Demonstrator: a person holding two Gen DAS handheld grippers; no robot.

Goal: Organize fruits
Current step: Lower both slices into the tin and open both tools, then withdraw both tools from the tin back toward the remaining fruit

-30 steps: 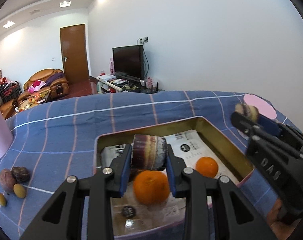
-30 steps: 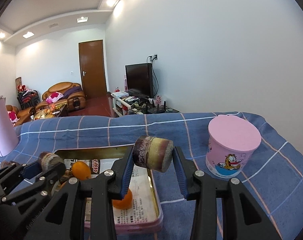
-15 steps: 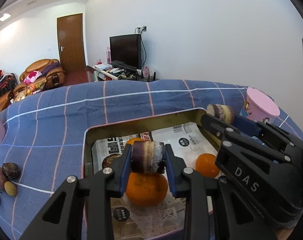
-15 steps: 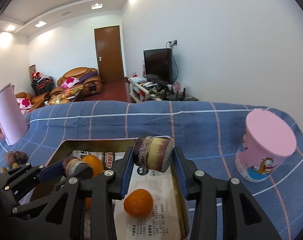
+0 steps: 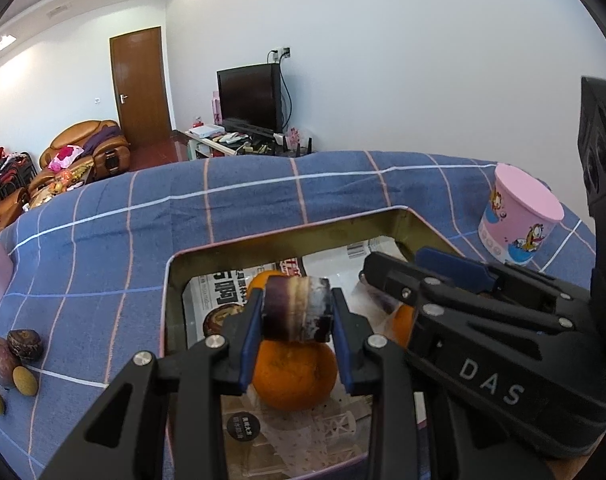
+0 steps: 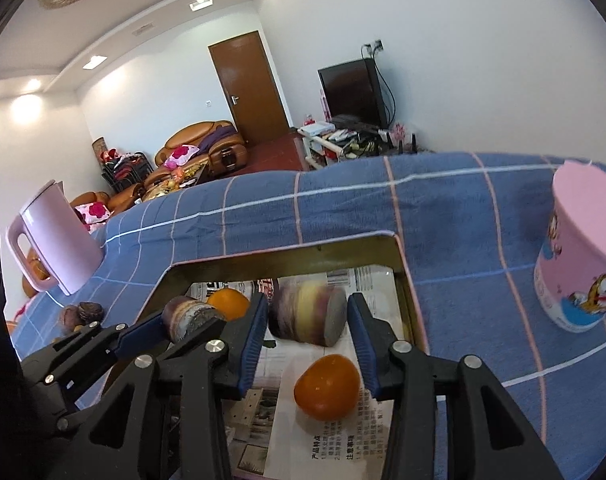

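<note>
Above a blue checked tabletop (image 5: 103, 248), a banded purple cane piece (image 5: 297, 309) is clamped by the left gripper (image 5: 296, 340), while another (image 6: 307, 314) is blurred between the right gripper (image 6: 307, 340)'s opening jaws.

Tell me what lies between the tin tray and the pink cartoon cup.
Only bare blue checked cloth separates the tin tray from the pink cartoon cup; the right wrist view shows it best.
</note>
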